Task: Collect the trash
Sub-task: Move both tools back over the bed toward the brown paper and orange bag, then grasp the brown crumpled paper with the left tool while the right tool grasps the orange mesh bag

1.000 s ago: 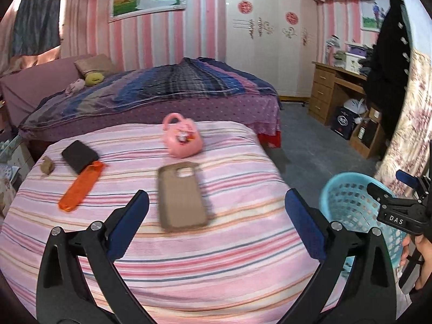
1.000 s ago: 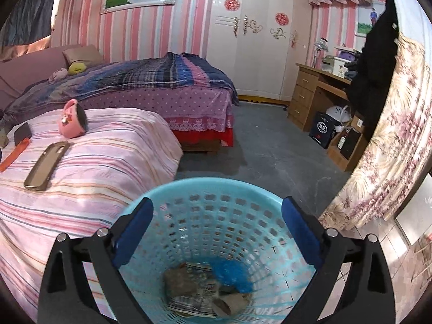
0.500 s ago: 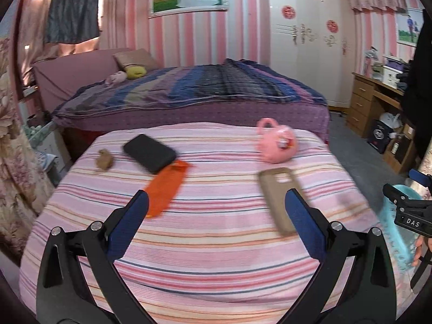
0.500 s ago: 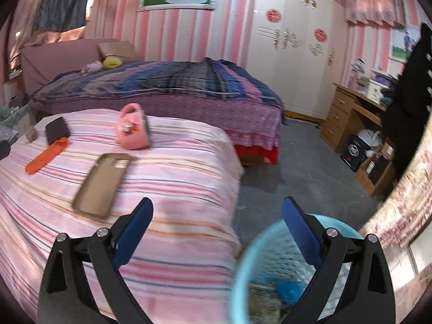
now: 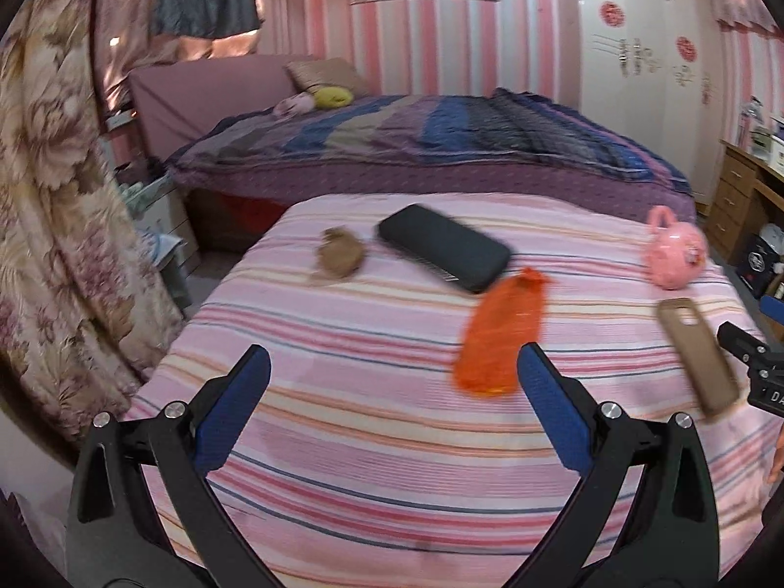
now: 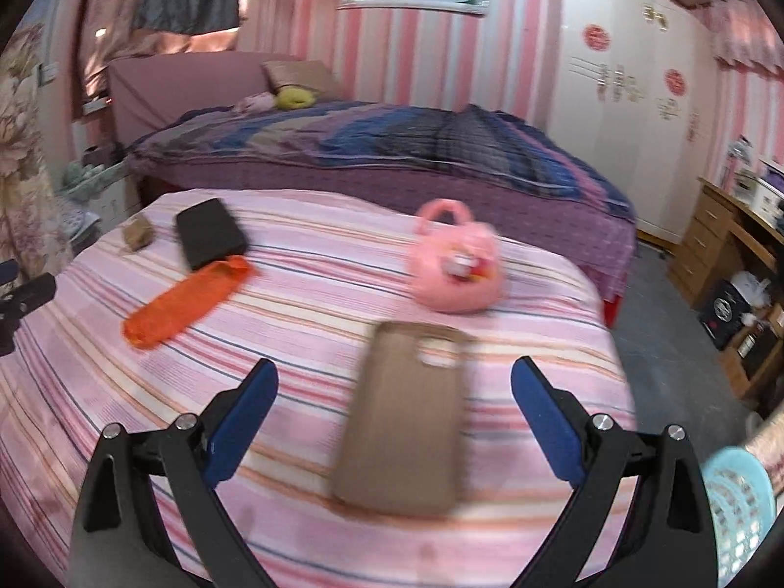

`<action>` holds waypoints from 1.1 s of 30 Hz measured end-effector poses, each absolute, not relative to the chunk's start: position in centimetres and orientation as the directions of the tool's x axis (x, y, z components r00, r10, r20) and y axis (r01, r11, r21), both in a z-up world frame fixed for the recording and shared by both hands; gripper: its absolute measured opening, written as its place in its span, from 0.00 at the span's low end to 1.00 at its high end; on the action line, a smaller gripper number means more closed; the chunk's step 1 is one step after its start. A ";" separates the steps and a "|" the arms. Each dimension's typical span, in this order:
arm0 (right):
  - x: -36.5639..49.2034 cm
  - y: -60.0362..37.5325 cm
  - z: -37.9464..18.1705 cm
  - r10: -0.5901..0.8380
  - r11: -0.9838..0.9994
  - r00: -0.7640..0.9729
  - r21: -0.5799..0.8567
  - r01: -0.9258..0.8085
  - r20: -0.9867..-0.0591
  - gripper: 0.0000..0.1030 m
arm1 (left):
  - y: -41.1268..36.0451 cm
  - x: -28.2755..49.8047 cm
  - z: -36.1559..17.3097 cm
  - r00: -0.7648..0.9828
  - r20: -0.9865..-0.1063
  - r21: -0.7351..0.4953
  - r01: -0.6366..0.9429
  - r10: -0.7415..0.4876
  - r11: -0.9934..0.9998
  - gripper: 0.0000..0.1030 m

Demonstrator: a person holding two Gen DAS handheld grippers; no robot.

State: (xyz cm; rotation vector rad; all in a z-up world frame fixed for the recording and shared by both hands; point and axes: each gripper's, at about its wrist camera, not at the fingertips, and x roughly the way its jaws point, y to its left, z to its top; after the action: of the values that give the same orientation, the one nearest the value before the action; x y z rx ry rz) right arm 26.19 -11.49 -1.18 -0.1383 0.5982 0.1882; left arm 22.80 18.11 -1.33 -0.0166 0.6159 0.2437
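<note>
On the pink striped bed (image 5: 372, 441) lie an orange wrapper (image 5: 500, 343) (image 6: 188, 301) and a crumpled brown scrap (image 5: 340, 254) (image 6: 136, 235). My left gripper (image 5: 392, 392) is open above the bed, with the wrapper just inside its right finger and the scrap farther ahead. My right gripper (image 6: 394, 404) is open too, hovering over a brown phone case (image 6: 404, 414) (image 5: 698, 355). The light blue mesh basket (image 6: 735, 504) shows at the lower right edge of the right wrist view. The right gripper's tip (image 5: 749, 357) pokes into the left wrist view.
A black wallet-like case (image 5: 443, 247) (image 6: 208, 232) lies beside the scrap. A pink toy handbag (image 6: 455, 269) (image 5: 676, 255) sits at the bed's far right. Behind is a second bed with a dark blanket (image 5: 441, 142). A floral curtain (image 5: 49, 220) hangs left; a wooden desk (image 6: 735, 245) stands right.
Both grippers have swung left, away from the basket and over the striped bed. The basket has slid to the right view's edge; the scrap and wrapper now lie ahead of the left gripper.
</note>
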 end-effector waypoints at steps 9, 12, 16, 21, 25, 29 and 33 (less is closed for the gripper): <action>31.8 -2.0 -3.8 0.231 0.940 0.750 -0.058 -0.337 -0.620 0.91 | 24.4 25.7 -3.7 0.726 -0.621 0.094 -0.304 0.295 0.948 0.95; 33.7 -0.3 -4.4 0.239 0.936 0.725 -0.047 -0.350 -0.646 0.91 | 25.4 26.9 -4.2 0.710 -0.645 0.080 -0.306 0.283 0.949 0.95; 36.0 1.2 -5.0 0.257 0.931 0.696 -0.023 -0.365 -0.670 0.91 | 26.2 28.6 -4.6 0.696 -0.663 0.072 -0.308 0.276 0.949 0.95; 39.2 3.3 -5.9 0.265 0.923 0.650 -0.008 -0.386 -0.712 0.82 | 26.7 30.6 -5.1 0.680 -0.684 0.055 -0.311 0.262 0.949 0.95; 40.8 4.0 -6.7 0.295 0.911 0.585 0.037 -0.412 -0.756 0.68 | 26.6 32.3 -5.3 0.669 -0.699 0.049 -0.306 0.251 0.951 0.95; 41.0 4.2 -6.7 0.347 0.885 0.572 0.058 -0.461 -0.743 0.33 | 26.2 34.0 -5.1 0.668 -0.705 0.042 -0.295 0.238 0.954 0.94; 40.4 3.9 -6.4 0.381 0.863 0.582 0.051 -0.502 -0.719 0.10 | 25.9 35.2 -5.0 0.669 -0.706 0.044 -0.287 0.232 0.957 0.95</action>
State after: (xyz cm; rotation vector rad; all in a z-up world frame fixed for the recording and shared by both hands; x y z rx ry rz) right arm 40.43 3.85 -6.42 -0.1647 0.7974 0.5184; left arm 35.24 25.92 -5.02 -0.0731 0.7855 0.2928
